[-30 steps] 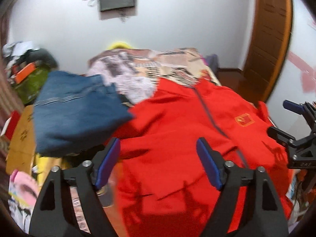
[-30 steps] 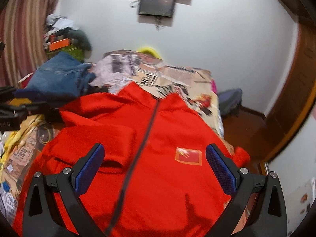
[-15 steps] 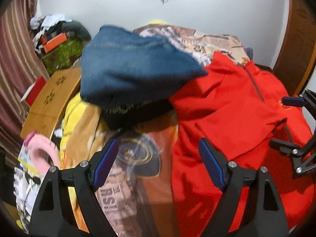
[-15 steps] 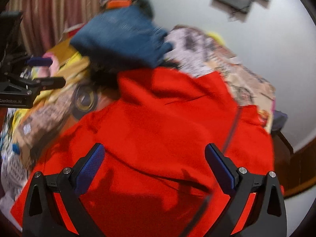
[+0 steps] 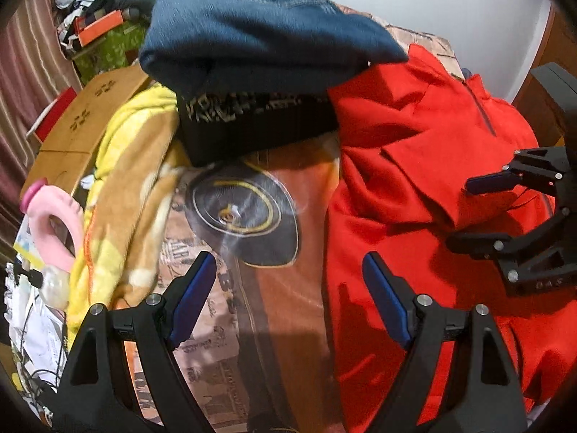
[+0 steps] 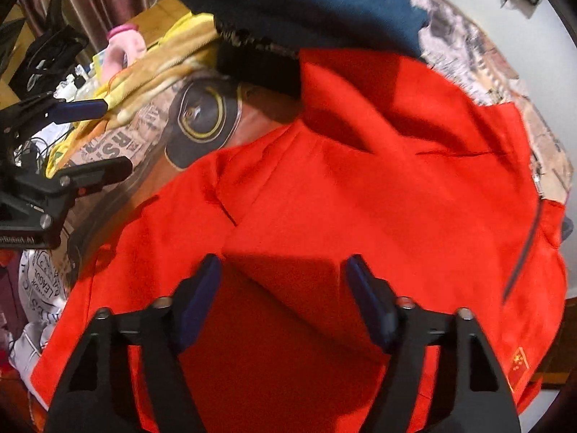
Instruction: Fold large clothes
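A red zip jacket (image 5: 425,187) lies spread on the printed bedspread (image 5: 288,324), one sleeve folded across its chest. It fills the right wrist view (image 6: 360,187). My left gripper (image 5: 285,288) is open and empty, over the bedspread just left of the jacket's edge. My right gripper (image 6: 285,288) is open and empty, low over the folded sleeve. Each gripper also shows in the other's view, right (image 5: 479,213) and left (image 6: 104,137).
A folded blue denim garment (image 5: 259,29) sits on a black patterned one (image 5: 252,122) at the bed's far left. A yellow blanket (image 5: 122,180), a pink ring cushion (image 5: 54,227), a wooden folding table (image 5: 83,122) and clutter lie left.
Both grippers have swung left and dropped lower towards the bed. The left now looks at the bedspread beside the jacket. The right is closer to the folded sleeve. Both stay open.
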Action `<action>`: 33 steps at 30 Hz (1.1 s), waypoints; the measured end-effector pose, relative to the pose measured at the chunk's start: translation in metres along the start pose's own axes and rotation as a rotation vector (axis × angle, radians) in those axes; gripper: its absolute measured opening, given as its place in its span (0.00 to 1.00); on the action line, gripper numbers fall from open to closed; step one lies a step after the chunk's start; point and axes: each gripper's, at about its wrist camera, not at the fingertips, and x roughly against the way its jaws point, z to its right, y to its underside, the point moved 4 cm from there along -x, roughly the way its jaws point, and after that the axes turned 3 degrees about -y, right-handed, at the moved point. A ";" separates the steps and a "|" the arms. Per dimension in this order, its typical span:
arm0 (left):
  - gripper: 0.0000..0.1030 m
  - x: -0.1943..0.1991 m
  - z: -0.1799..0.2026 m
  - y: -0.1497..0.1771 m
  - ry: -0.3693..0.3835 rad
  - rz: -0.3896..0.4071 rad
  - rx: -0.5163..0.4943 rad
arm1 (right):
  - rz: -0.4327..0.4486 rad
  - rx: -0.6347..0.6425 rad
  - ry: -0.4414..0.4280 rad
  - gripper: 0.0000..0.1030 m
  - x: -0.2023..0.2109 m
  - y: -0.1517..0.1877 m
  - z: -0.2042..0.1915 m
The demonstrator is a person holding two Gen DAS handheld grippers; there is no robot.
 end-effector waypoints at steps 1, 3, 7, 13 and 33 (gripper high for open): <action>0.80 -0.003 0.001 0.001 0.005 -0.009 -0.001 | -0.007 -0.002 -0.008 0.45 -0.001 -0.001 0.000; 0.80 -0.009 0.004 0.003 0.011 -0.022 -0.006 | 0.001 -0.004 -0.031 0.32 -0.003 -0.001 -0.001; 0.80 -0.018 0.014 0.002 0.033 -0.040 -0.020 | 0.075 -0.021 -0.062 0.09 0.011 -0.002 0.000; 0.80 -0.031 0.038 -0.008 0.071 -0.056 -0.060 | 0.209 -0.090 -0.035 0.06 0.049 -0.008 0.016; 0.36 -0.043 0.080 -0.044 0.069 0.029 -0.120 | 0.697 -0.557 0.184 0.06 0.228 0.036 0.183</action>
